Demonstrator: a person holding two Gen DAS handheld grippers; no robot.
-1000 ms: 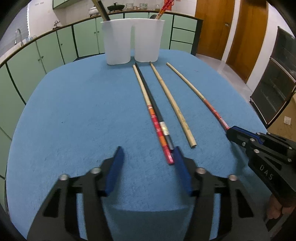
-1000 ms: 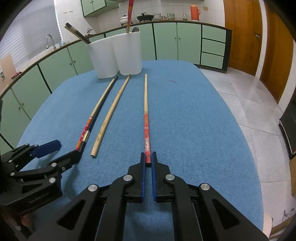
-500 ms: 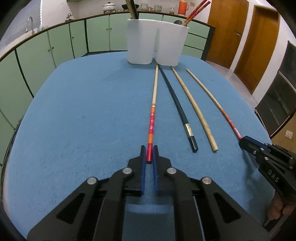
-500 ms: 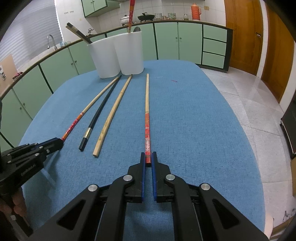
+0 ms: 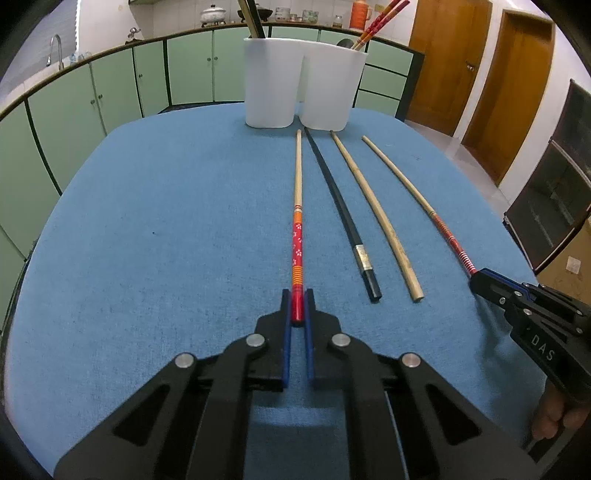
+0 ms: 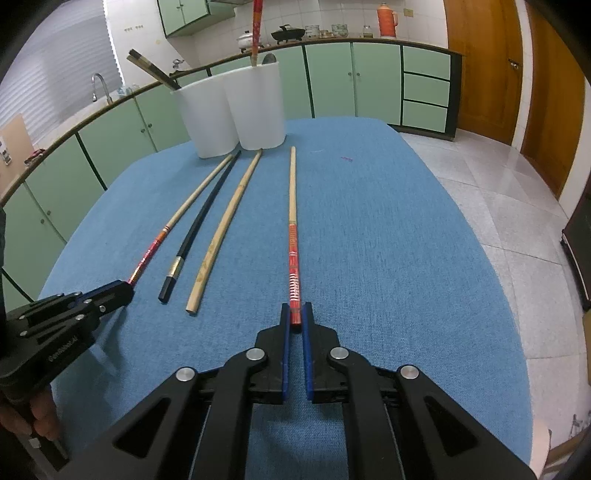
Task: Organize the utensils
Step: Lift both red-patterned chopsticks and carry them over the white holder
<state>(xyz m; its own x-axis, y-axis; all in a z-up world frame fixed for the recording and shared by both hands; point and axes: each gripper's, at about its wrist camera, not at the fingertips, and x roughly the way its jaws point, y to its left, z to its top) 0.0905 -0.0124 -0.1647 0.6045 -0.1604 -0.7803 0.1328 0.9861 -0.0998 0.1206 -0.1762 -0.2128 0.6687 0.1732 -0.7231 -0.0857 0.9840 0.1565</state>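
Several chopsticks lie side by side on the blue table (image 5: 147, 240), tips toward a white two-part holder (image 5: 303, 92). My left gripper (image 5: 297, 306) is shut on the near end of the red flowered chopstick (image 5: 297, 236), the leftmost one. Beside it lie a black chopstick (image 5: 343, 218) and a plain bamboo chopstick (image 5: 373, 214). My right gripper (image 6: 294, 317) is shut on the near end of the red striped chopstick (image 6: 293, 243), the rightmost one. Both held sticks still rest along the cloth. Each gripper shows in the other's view: left gripper (image 6: 110, 295), right gripper (image 5: 484, 282).
The holder (image 6: 236, 110) at the table's far edge carries dark chopsticks (image 6: 151, 70) in its left cup and red ones (image 5: 376, 22) in its right. Green cabinets (image 5: 110, 92) curve behind the table. Tiled floor (image 6: 498, 184) and wooden doors lie to the right.
My left gripper swung left from beside the crossed red and black sticks, closed on the red flowered chopstick's end and drew it apart from the black one. The right gripper kept its grip.
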